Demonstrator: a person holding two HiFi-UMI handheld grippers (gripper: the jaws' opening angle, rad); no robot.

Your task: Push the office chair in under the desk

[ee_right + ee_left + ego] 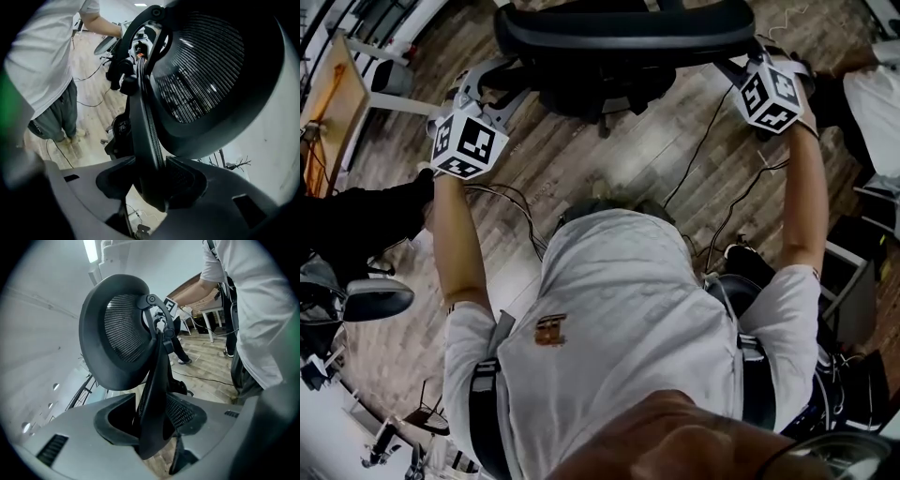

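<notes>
Left gripper [483, 94] and right gripper [739, 70] are flanking the office chair [623, 37] in the head view, one at each side of its back. We are standing just behind the chair on the wooden floor [609, 169], and black cables [698, 148] are trailing over the boards between the chair and us.

In the left gripper view, the left gripper [154, 425] is pinching the backrest edge [157, 376]. Its jaws are closing in against that dark strip from both sides, and the mesh headrest [117, 333] is rising above the grip.

In the right gripper view, the right gripper [152, 180] is clamping the opposite backrest edge [143, 122] between its jaws, with the headrest [206, 75] curving just above them.
</notes>
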